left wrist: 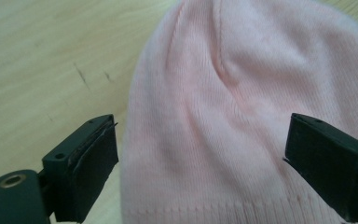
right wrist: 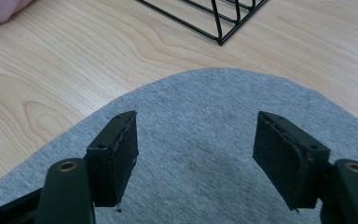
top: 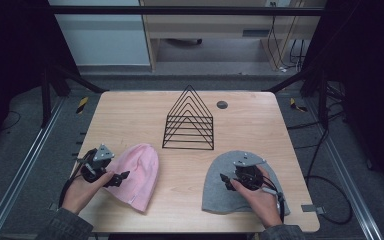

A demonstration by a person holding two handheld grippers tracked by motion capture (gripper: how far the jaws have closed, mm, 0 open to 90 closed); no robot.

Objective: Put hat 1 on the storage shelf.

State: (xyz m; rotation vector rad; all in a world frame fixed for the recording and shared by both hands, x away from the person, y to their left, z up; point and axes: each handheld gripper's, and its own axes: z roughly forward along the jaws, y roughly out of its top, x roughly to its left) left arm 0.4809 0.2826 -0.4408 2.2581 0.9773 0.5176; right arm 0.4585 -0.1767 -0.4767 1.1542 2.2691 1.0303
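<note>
Nearest me, my left hand-held gripper sits at the near left edge of the pink beanie, jaws spread wide with nothing pinched; in the left gripper view the knit runs between them, one jaw out over bare bench. My right hand-held gripper hovers over the grey beanie, also gaping and holding nothing, the fabric lying flat beneath its pads. Taking the black wire rack as my landmark, the pink beanie lies nearer me and to its left, the grey one nearer me and to its right, both well apart from it and from each other. My worry from here: if I close the left jaws as they stand, I may catch only the top layer of knit, or just the ribbed hem, and the hat would stretch and slip out on the lift. On the right, pressing down on flat cloth could bunch it or skid it along the bench without giving a real hold. Farther out, a dragged hat could snag the rack's wires.
</note>
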